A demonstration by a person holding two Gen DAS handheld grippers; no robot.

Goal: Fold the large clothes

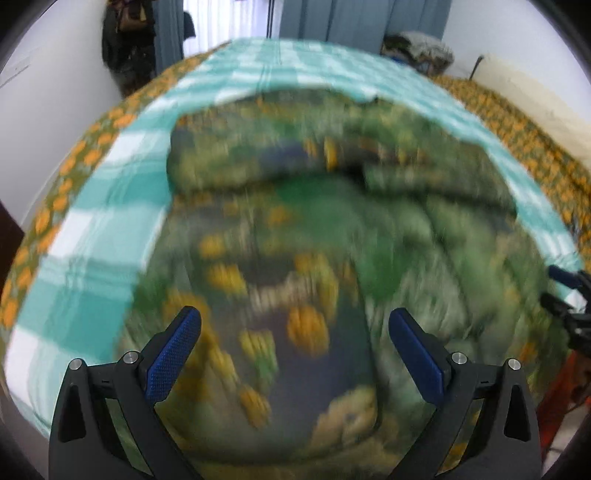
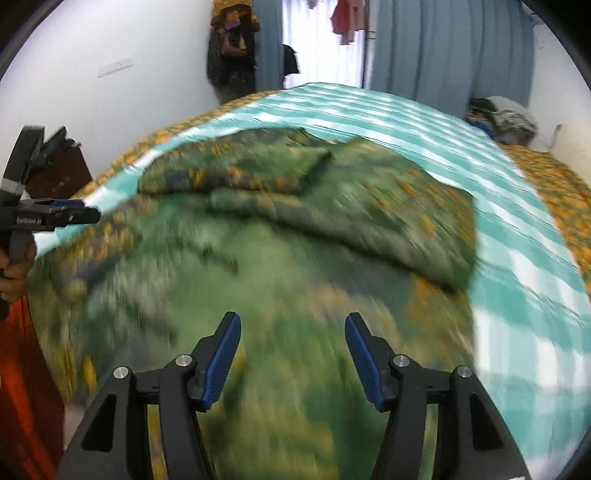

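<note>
1. Large green garment [image 2: 280, 236] of printed cloth with orange-yellow motifs and dark blue patches lies spread over the bed, on top of a teal-and-white checked sheet [image 2: 517, 221]. Its far portion is bunched into folded ridges; the near portion runs under both grippers.
2. No brand, label or legible writing can be read anywhere. A pale strip on the white wall [image 2: 115, 67] is too small to make out.
3. Left gripper [image 1: 294, 325]: black frame, blue textured pads [image 1: 173, 354], jaws spread wide, nothing between them; it hangs above the garment. In the right wrist view it shows at the left edge [image 2: 79, 214], held by a hand [image 2: 13, 273].
4. Right gripper [image 2: 293, 332]: same build, jaws apart, nothing pinched, cloth visible below the gap. In the left wrist view only part of it shows at the right edge [image 1: 569, 295].
5. Surroundings: orange-and-olive patterned bedspread [image 1: 535, 147] borders the checked sheet; blue-grey curtains [image 2: 443, 48] behind the bed; a heap of grey and dark clothes [image 2: 506, 114] at the far right corner; dark items hanging on the wall [image 2: 231, 48]; red-pink clothes [image 2: 347, 18] hung by the window; orange-red fabric [image 2: 26, 387] at the lower left.
6. Hard to make out: heavy motion blur smears the garment's print and edges, so its shape and which part is a sleeve or hem cannot be told.
</note>
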